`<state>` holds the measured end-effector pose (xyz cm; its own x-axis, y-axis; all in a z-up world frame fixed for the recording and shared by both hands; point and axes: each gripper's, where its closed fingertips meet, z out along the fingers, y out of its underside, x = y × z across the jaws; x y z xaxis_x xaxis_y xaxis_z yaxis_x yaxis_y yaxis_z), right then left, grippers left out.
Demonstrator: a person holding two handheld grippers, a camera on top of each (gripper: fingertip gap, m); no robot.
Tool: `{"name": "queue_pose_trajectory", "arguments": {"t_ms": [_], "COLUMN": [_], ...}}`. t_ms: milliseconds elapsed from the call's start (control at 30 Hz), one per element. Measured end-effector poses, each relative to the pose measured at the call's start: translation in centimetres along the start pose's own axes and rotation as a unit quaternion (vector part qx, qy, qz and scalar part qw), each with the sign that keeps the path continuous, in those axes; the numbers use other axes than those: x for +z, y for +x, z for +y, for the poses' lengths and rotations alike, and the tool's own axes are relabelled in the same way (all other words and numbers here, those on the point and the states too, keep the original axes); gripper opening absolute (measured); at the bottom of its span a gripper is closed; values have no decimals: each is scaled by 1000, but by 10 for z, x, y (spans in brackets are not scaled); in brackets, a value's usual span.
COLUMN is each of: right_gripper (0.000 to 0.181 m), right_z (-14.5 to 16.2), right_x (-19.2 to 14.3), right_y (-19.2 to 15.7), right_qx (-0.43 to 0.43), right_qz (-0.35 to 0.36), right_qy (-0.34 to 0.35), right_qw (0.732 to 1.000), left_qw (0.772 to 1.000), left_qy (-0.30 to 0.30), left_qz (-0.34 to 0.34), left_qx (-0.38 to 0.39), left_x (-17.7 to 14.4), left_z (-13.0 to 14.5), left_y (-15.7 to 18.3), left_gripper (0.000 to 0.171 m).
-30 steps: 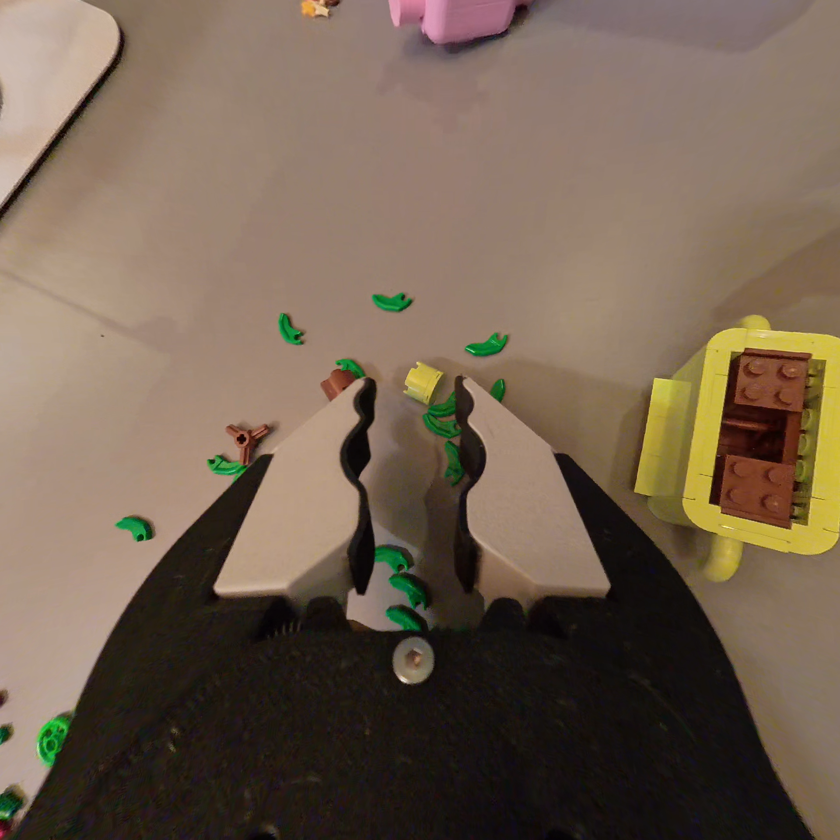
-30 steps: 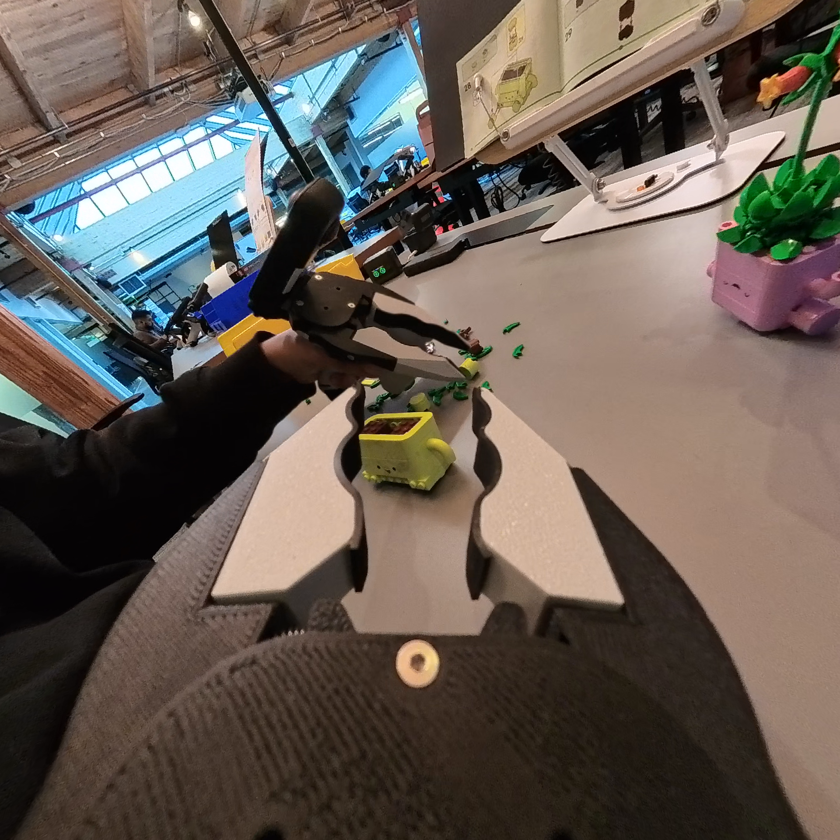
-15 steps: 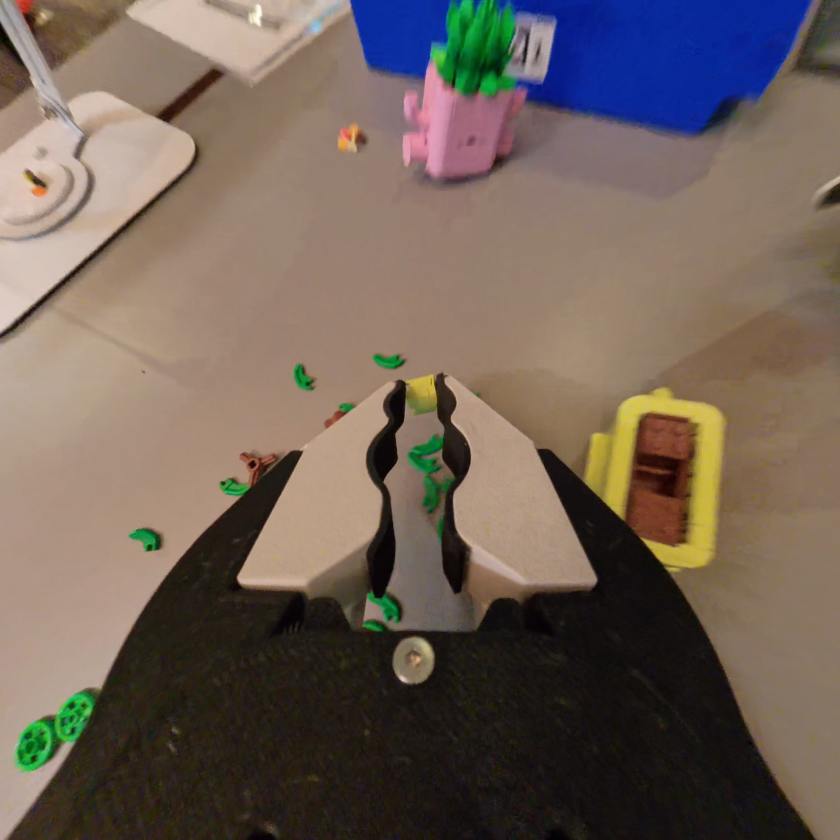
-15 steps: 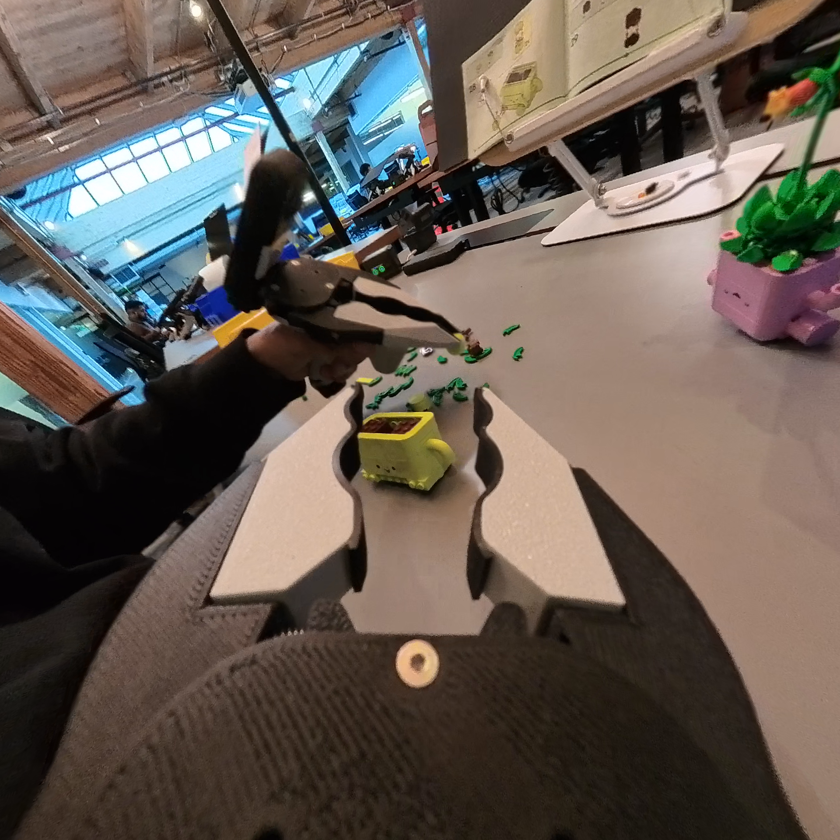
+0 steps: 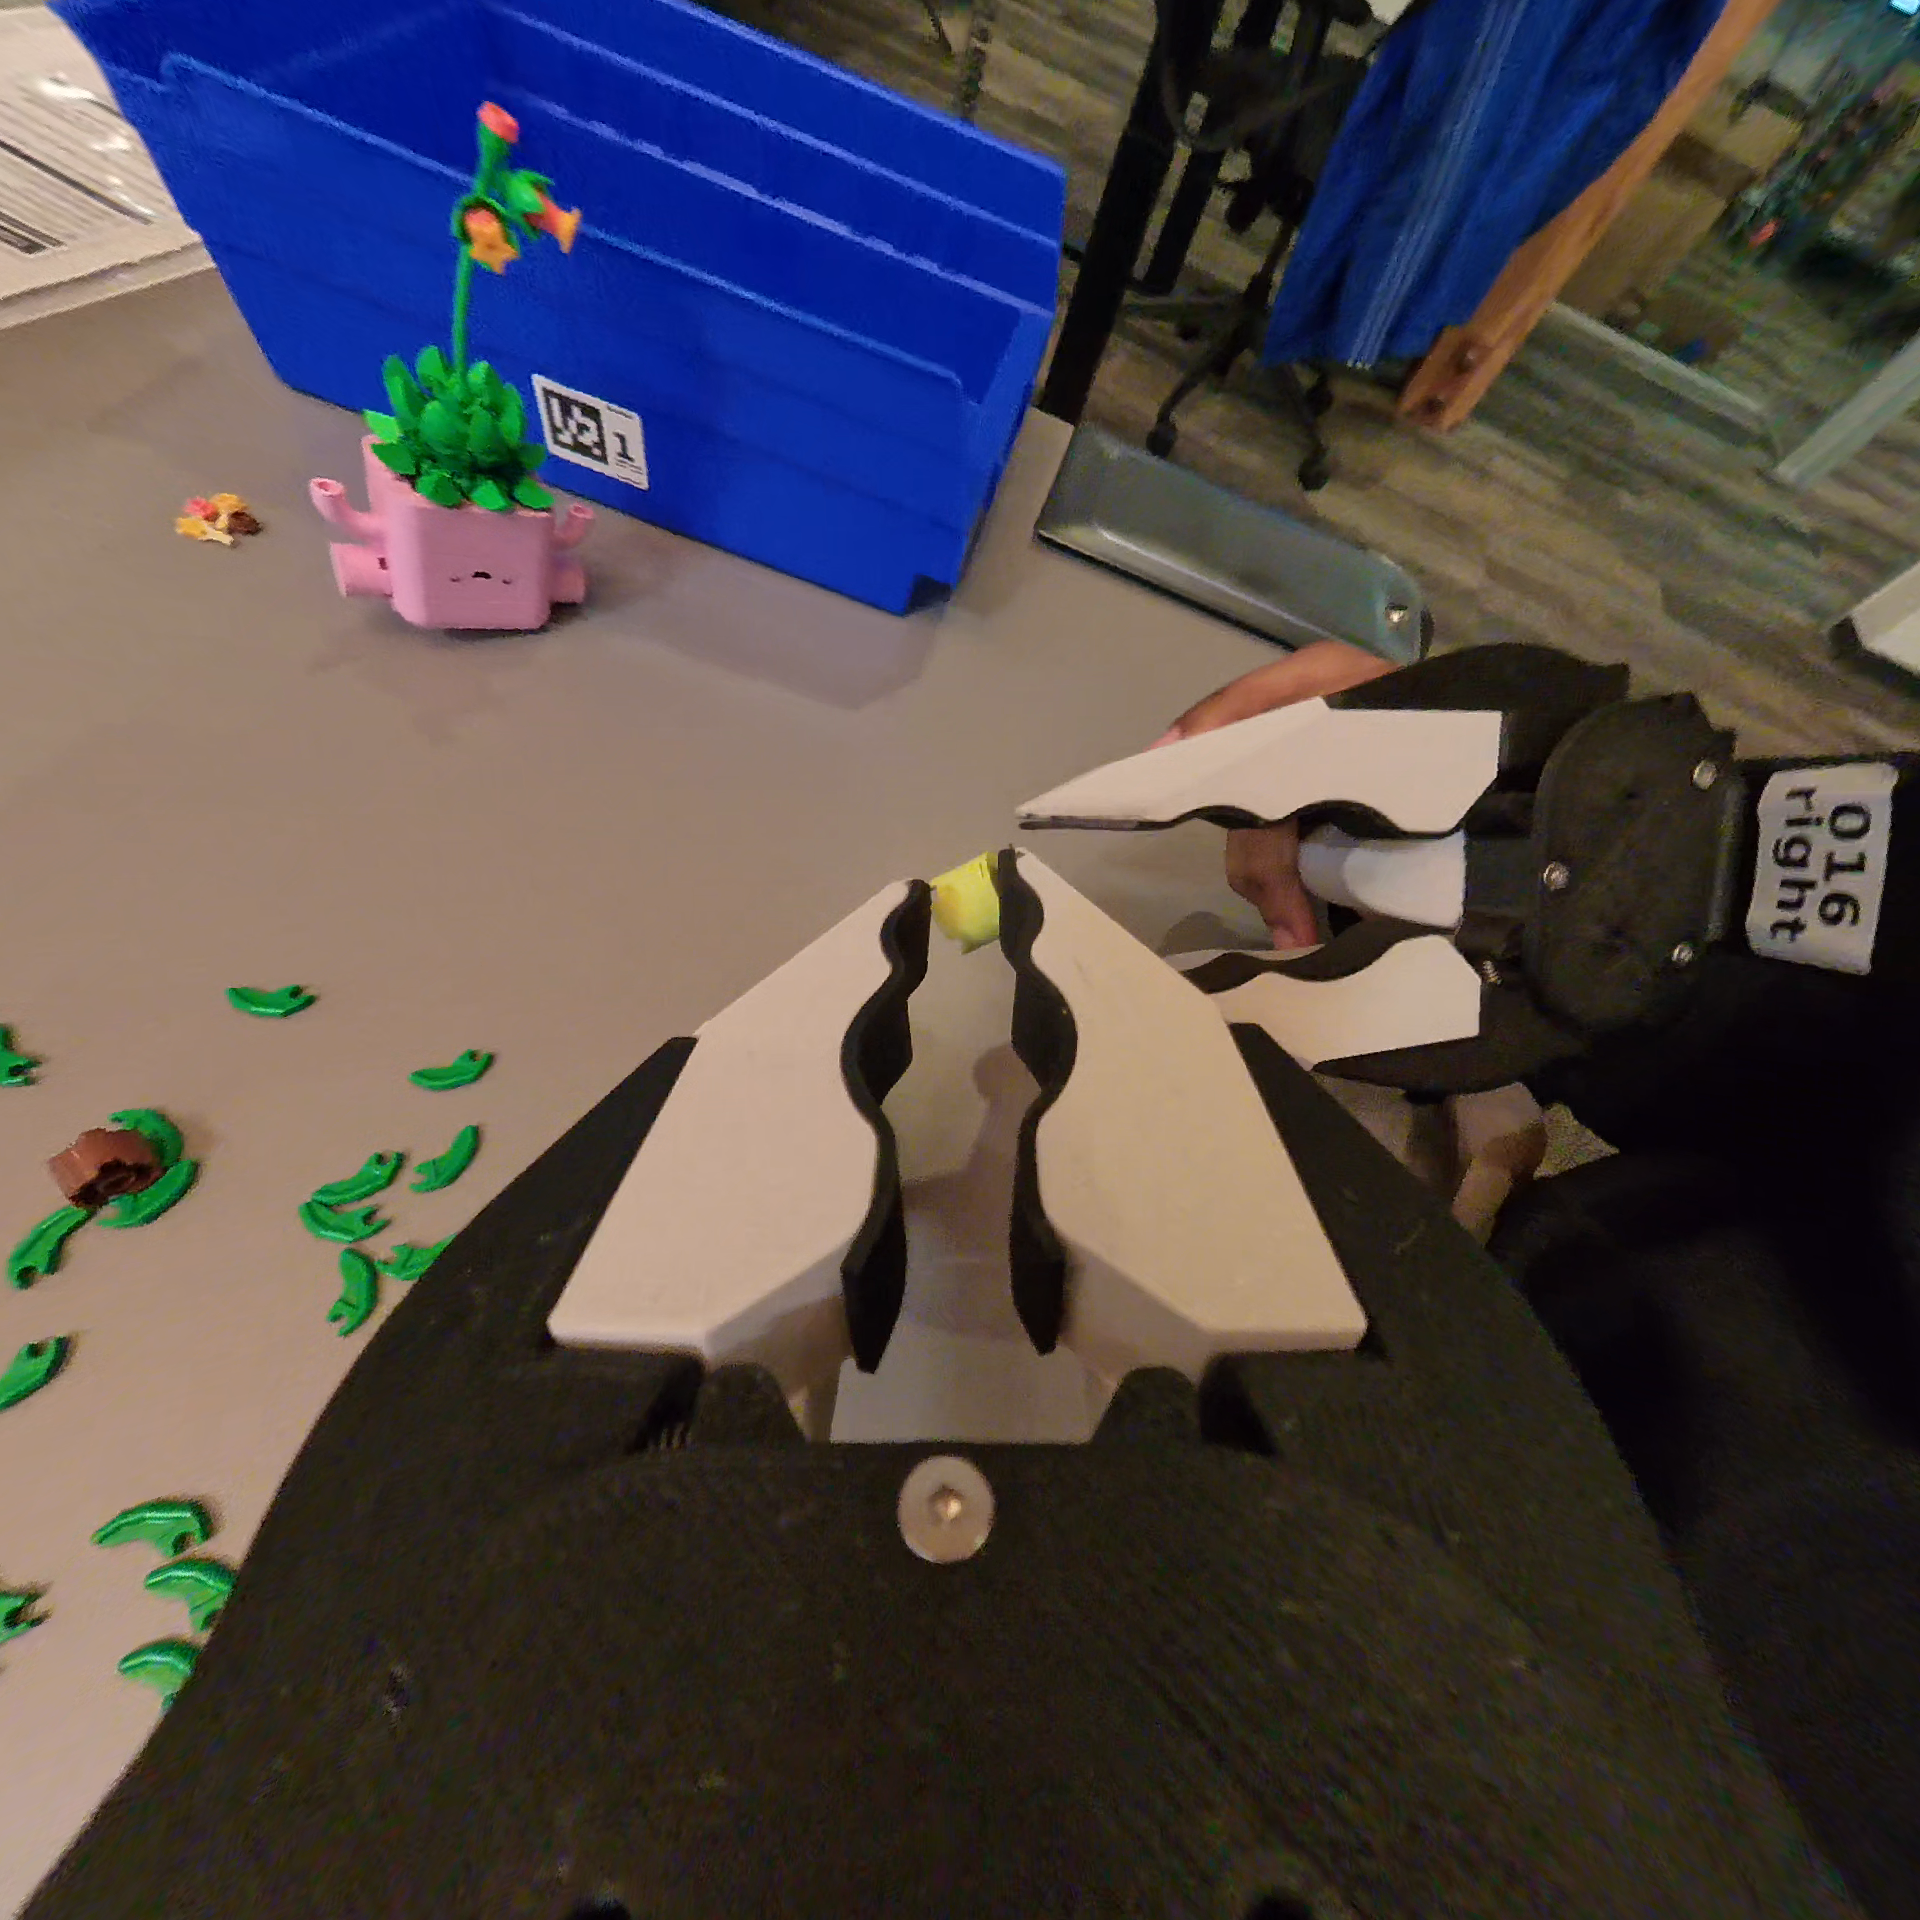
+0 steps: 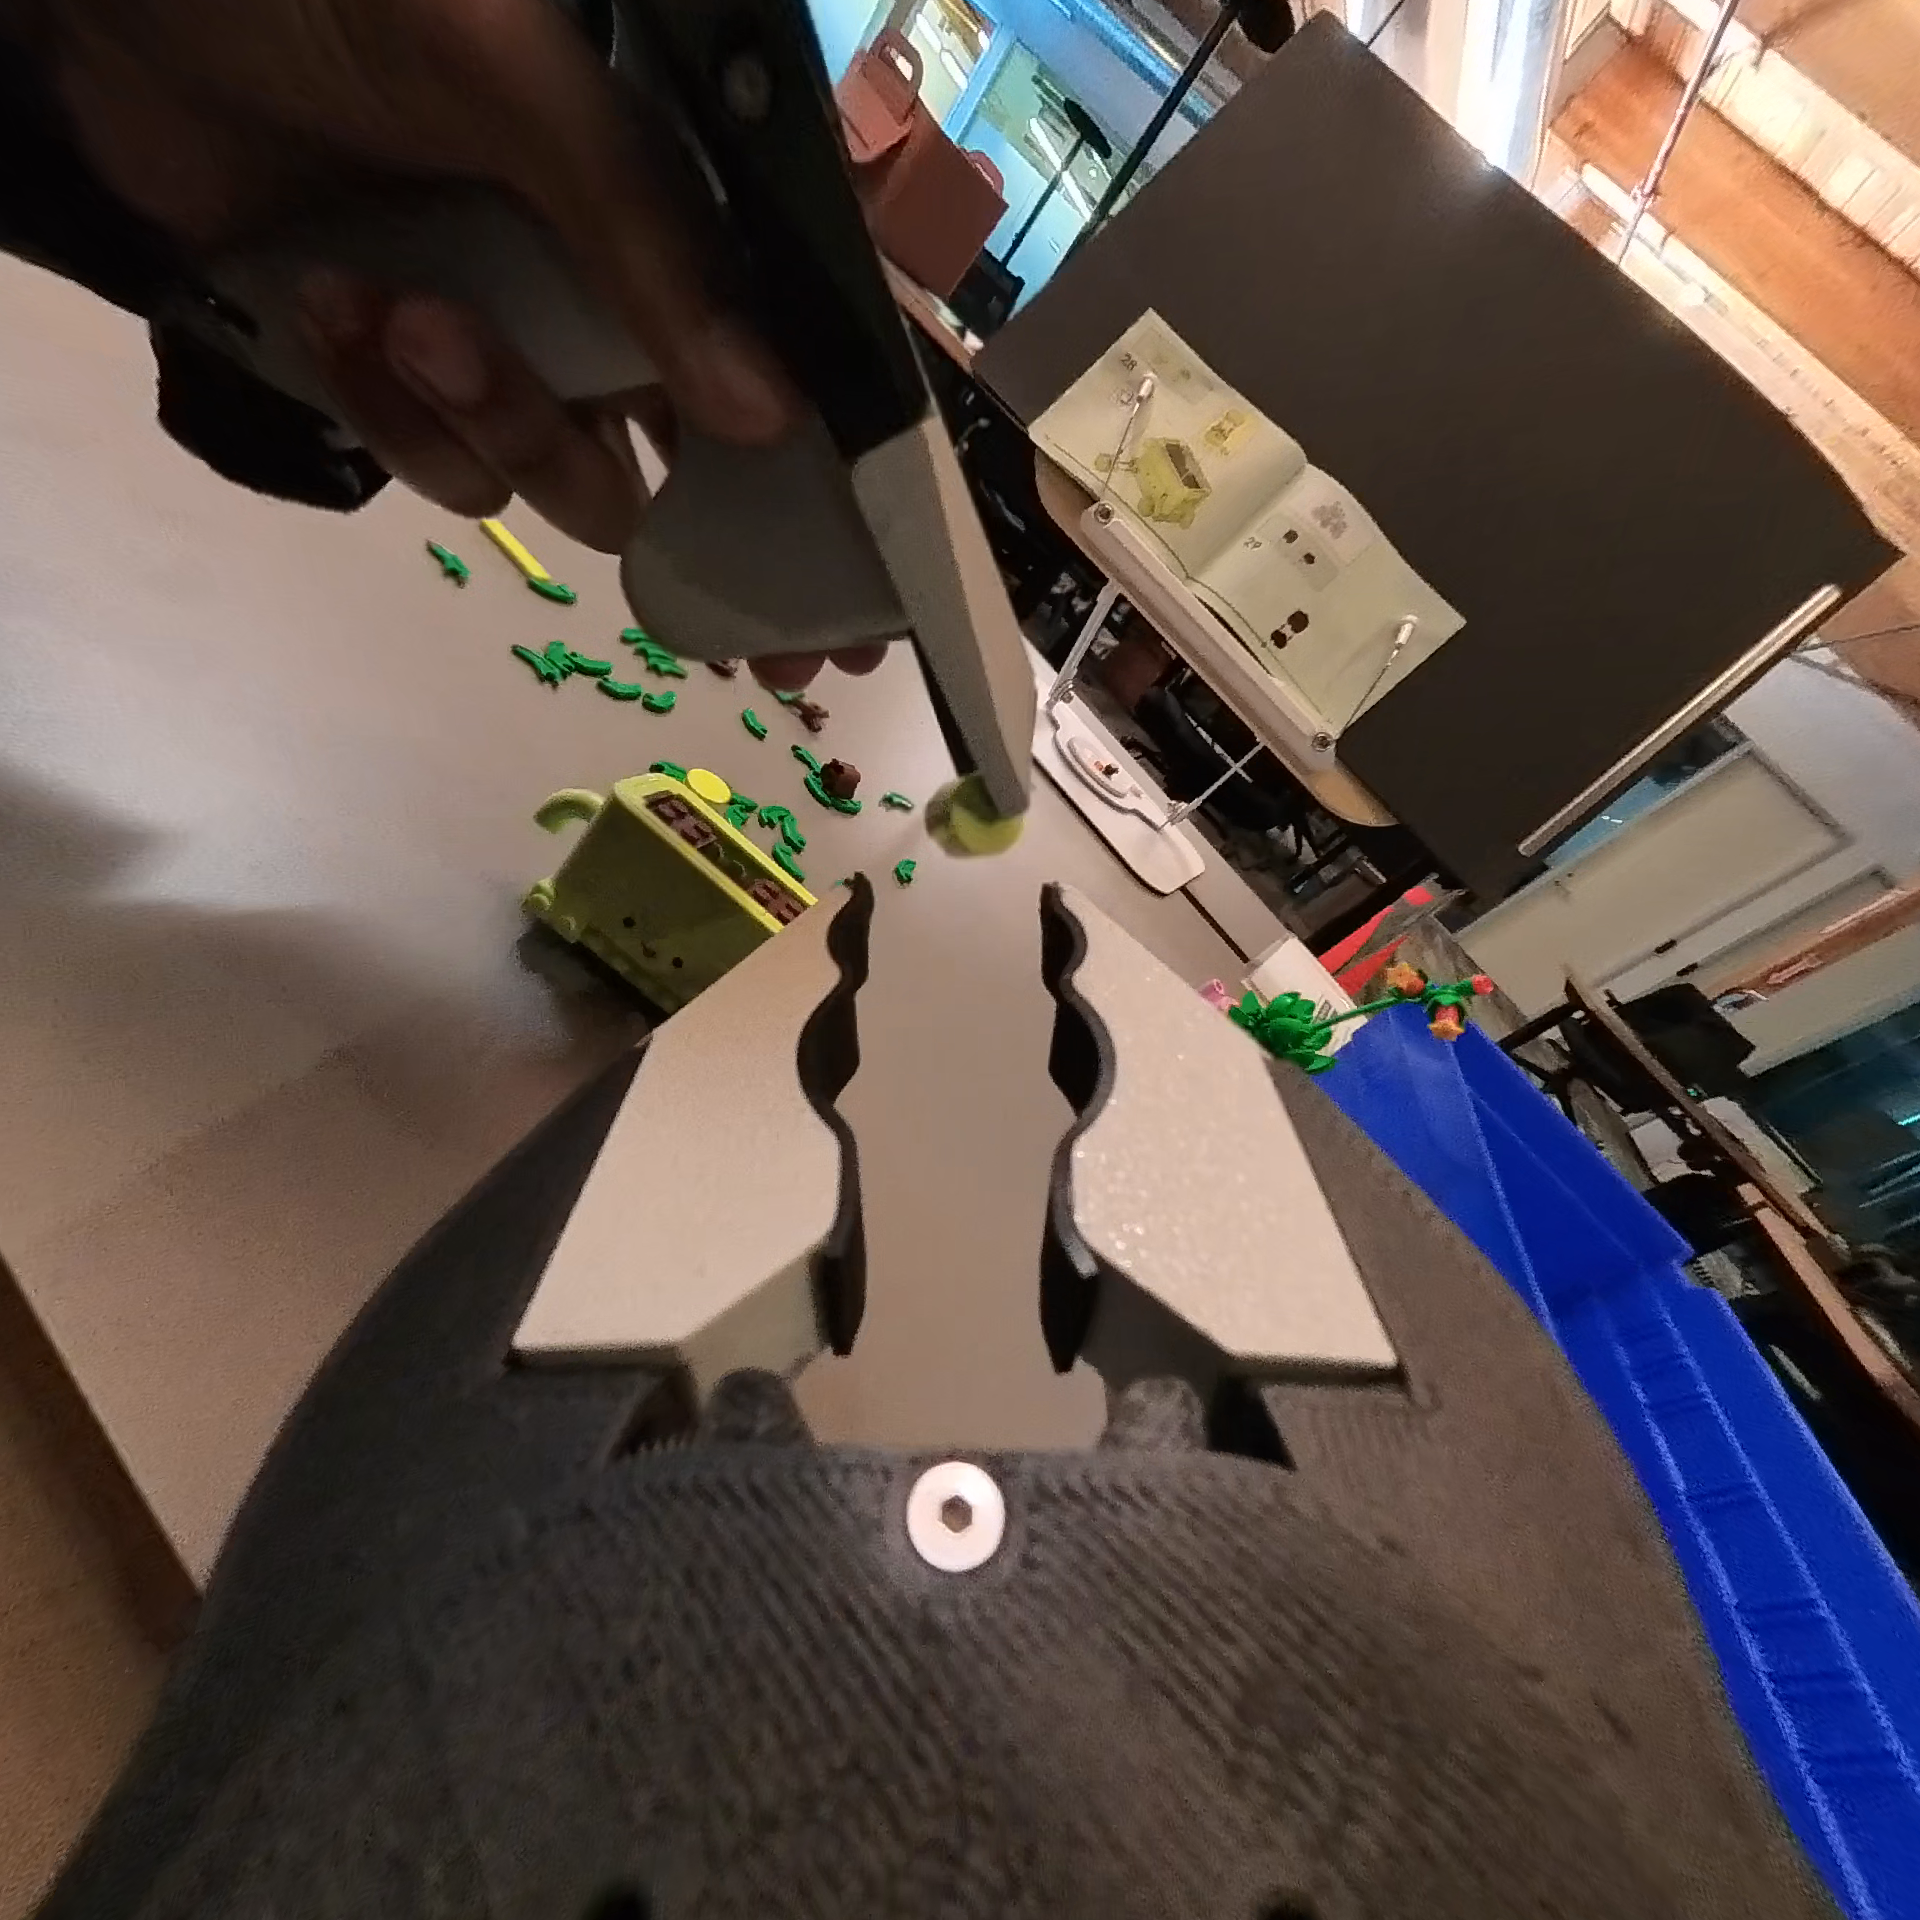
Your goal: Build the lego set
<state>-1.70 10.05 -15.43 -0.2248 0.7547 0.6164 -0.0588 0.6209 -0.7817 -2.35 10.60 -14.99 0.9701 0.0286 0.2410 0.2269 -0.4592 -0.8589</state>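
Two grippers meet above the grey worktop (image 5: 520,810): the left gripper (image 5: 962,896) pinches a small lime-green round brick (image 5: 966,909); the right gripper (image 6: 951,904) gapes empty. Beyond, a lime-green box-shaped pot (image 6: 665,899) sits among scattered green leaf pieces (image 6: 603,670).

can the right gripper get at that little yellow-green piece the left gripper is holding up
Probably yes. The right gripper is open, and the small yellow-green piece sticks out past the left gripper tips, in the air just beyond the right fingertips, with nothing between them.
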Motion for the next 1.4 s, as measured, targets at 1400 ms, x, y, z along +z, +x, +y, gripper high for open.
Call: {"name": "queue_pose_trajectory", "arguments": {"t_ms": [1400], "right_gripper": [13], "right_z": [-45], "right_x": [-38], "right_y": [6], "right_qx": [212], "right_qz": [-118], "right_qy": [210], "right_qw": [947], "left_qw": [925], "left_qy": [94], "left_qz": [275], "left_qx": [-244], "left_x": [-25], "left_z": [-13], "left_y": [62], "left_gripper": [16]}}
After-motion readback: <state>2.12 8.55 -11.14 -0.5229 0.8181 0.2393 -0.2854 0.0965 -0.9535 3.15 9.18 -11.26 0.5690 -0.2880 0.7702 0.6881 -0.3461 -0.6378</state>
